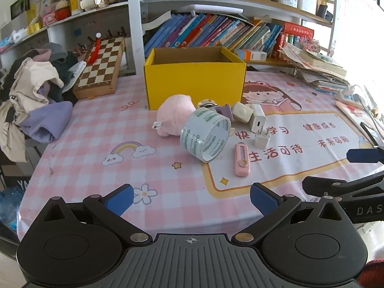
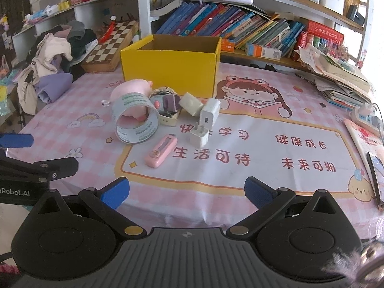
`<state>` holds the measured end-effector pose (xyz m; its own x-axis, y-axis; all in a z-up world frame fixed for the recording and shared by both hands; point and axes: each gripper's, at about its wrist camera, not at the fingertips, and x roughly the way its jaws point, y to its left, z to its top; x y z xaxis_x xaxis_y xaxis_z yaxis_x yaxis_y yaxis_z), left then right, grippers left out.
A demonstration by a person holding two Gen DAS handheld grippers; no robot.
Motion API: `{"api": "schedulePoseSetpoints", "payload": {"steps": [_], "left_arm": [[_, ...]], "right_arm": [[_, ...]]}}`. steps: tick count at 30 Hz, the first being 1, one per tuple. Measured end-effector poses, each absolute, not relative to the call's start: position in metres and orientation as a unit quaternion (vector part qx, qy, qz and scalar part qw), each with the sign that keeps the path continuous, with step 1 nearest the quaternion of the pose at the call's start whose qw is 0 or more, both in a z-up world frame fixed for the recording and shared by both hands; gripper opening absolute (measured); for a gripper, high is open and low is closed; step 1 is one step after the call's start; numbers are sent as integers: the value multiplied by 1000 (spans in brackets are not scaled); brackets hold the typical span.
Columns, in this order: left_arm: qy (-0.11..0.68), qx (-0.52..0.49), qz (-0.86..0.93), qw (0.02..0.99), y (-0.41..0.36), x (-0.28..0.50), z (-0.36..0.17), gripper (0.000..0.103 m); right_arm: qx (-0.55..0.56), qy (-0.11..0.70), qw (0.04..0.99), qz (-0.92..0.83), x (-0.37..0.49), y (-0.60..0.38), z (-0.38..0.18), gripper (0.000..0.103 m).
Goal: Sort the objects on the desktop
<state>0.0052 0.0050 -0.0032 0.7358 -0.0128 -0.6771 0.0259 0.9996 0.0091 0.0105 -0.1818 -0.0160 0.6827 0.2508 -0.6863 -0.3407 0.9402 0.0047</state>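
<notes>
A yellow cardboard box [image 1: 195, 84] [image 2: 168, 66] stands open at the back of the table. In front of it lies a cluster: a pink plush toy [image 1: 174, 115] [image 2: 130, 87], a roll of clear tape [image 1: 205, 138] [image 2: 135, 120] on its side, a pink utility knife [image 1: 242, 159] [image 2: 160, 150], two white chargers [image 1: 258, 118] [image 1: 261, 140] [image 2: 210, 114] [image 2: 199, 136], a cream block [image 1: 242, 111] [image 2: 190, 103] and a purple toy [image 2: 165, 103]. My left gripper [image 1: 192, 198] and right gripper [image 2: 187, 192] hover open near the table's front edge, both holding nothing.
A chessboard [image 1: 100, 68] and a heap of clothes [image 1: 36, 91] sit at the left. Books fill the shelf [image 1: 216, 33] behind the box. Stacked papers and a power strip [image 2: 364, 117] lie at the right edge. The right gripper's arm [image 1: 345, 187] shows beside my left.
</notes>
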Motion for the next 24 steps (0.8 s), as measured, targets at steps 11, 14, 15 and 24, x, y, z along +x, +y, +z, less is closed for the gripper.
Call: {"api": "schedulePoseSetpoints", "payload": {"steps": [11, 14, 15, 24], "left_arm": [[360, 14, -12, 933, 6, 7, -1, 103], [359, 16, -13, 933, 7, 7, -1, 103], [359, 16, -13, 933, 7, 8, -2, 103], [365, 22, -10, 931, 10, 7, -4, 103]], "right_arm": [[-72, 363, 915, 157, 10, -177, -14, 103], [-73, 363, 916, 156, 9, -176, -13, 103], [-73, 363, 916, 156, 9, -176, -14, 103], [-73, 365, 915, 156, 8, -172, -14, 103]]}}
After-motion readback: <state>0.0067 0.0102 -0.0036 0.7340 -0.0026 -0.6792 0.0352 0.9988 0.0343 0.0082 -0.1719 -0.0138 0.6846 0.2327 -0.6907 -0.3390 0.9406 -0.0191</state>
